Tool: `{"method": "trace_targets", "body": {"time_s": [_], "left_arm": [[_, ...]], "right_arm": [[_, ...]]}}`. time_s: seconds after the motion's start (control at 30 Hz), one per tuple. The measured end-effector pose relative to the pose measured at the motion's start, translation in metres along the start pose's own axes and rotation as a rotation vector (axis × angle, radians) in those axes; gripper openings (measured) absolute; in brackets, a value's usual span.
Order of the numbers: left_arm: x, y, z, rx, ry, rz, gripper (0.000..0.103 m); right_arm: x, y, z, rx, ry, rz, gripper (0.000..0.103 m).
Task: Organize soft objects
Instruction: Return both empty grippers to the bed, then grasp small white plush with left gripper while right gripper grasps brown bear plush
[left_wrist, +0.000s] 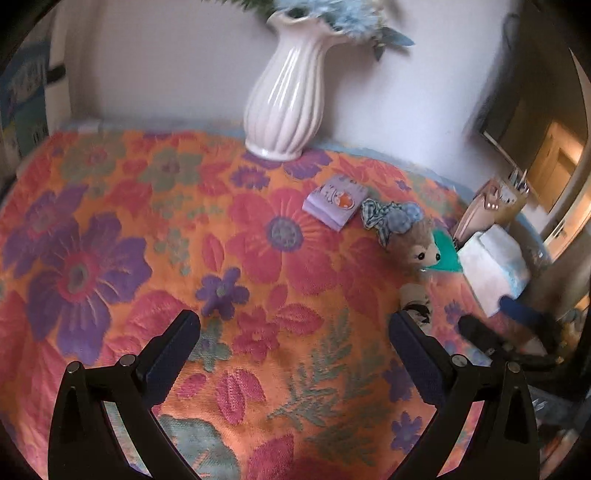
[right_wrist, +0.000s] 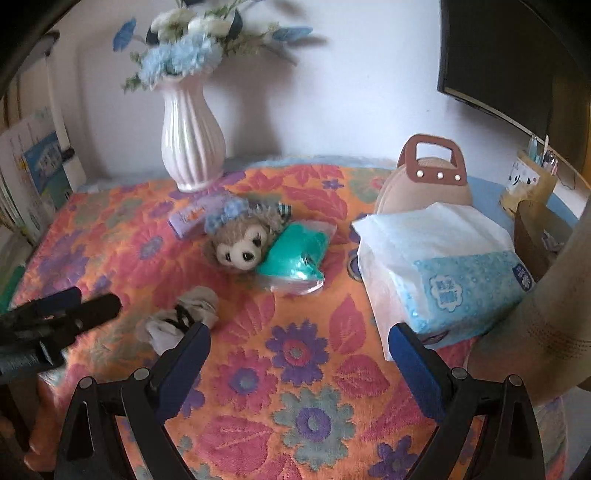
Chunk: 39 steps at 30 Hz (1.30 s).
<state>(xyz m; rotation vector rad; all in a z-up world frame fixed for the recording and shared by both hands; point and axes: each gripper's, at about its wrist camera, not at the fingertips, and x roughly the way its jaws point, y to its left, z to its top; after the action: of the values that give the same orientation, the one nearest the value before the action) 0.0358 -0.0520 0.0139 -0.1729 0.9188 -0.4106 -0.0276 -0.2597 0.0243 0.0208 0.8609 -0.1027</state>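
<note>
Two grippers, left (left_wrist: 295, 325) and right (right_wrist: 299, 334), hover with fingers spread wide and empty over the bench (right_wrist: 295, 369); the limp socks (right_wrist: 181, 317) nearby should pinch easily mid-bundle.

I can read nothing here; the blue-and-white plastic tissue pack (right_wrist: 461, 284) bears a round logo, its characters too blurred.

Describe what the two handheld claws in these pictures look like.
Both claws, the left claw and right claw, are alike: black angular plastic arms with round silver rivets at the joints, each ending in flat dark blue textured pads. No cables, markings or sleeves are visible.
</note>
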Motion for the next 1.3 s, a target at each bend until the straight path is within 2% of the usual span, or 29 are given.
{"method": "trace_targets", "body": {"time_s": [0.1,0.3,0.47,0.57,0.6,0.7,0.77,0.83,0.87,0.93,0.97,1.03,1.07,1.1,1.17,1.23,1.3], "left_arm": [[0.001,0.014,0.003,-0.062,-0.004,-0.062,0.102],[-0.001,0.007,0.000,-0.024,-0.004,-0.031,0.102],[0.000,0.014,0.003,-0.050,0.002,-0.064,0.102],[-0.003,0.016,0.003,-0.061,0.001,-0.093,0.102],[-0.006,0.016,0.002,-0.055,0.004,-0.123,0.102],[-0.012,0.010,0.001,-0.034,0.034,-0.165,0.102],[-0.017,0.001,0.001,-0.009,0.053,-0.194,0.102],[-0.021,-0.013,0.004,0.025,0.063,-0.262,0.102],[-0.020,-0.021,0.006,0.051,0.073,-0.269,0.102],[-0.013,-0.034,0.007,0.101,0.088,-0.236,0.102],[-0.007,-0.041,0.008,0.133,0.093,-0.217,0.099],[0.009,-0.054,0.010,0.166,0.132,-0.222,0.086],[0.015,-0.058,0.011,0.172,0.150,-0.230,0.078],[0.024,-0.064,0.010,0.187,0.169,-0.237,0.076],[0.037,-0.074,0.008,0.212,0.174,-0.218,0.071],[0.043,-0.081,0.006,0.245,0.145,-0.167,0.059],[0.043,-0.084,0.005,0.280,0.135,-0.129,0.029]], "right_arm": [[0.006,0.004,0.001,-0.023,0.040,-0.031,0.097],[0.004,0.002,-0.001,-0.012,0.036,-0.026,0.097],[-0.002,-0.002,-0.002,0.018,0.008,-0.013,0.097],[-0.007,-0.006,-0.001,0.041,0.012,0.013,0.097],[-0.007,-0.007,0.000,0.053,0.032,0.023,0.097],[-0.011,-0.015,0.006,0.124,0.117,0.133,0.097],[-0.013,-0.017,0.015,0.152,0.156,0.158,0.097],[-0.014,-0.019,0.027,0.165,0.160,0.184,0.097],[-0.015,-0.018,0.034,0.162,0.149,0.191,0.097],[-0.016,-0.015,0.046,0.135,0.123,0.185,0.097],[-0.016,-0.015,0.052,0.126,0.114,0.178,0.096],[-0.013,-0.013,0.063,0.125,0.100,0.183,0.095],[-0.010,-0.012,0.068,0.124,0.098,0.194,0.091],[-0.006,-0.009,0.072,0.118,0.100,0.204,0.089],[0.003,-0.003,0.079,0.093,0.107,0.213,0.081],[0.014,0.006,0.083,0.053,0.108,0.190,0.080],[0.026,0.016,0.086,0.009,0.114,0.145,0.080]]}}
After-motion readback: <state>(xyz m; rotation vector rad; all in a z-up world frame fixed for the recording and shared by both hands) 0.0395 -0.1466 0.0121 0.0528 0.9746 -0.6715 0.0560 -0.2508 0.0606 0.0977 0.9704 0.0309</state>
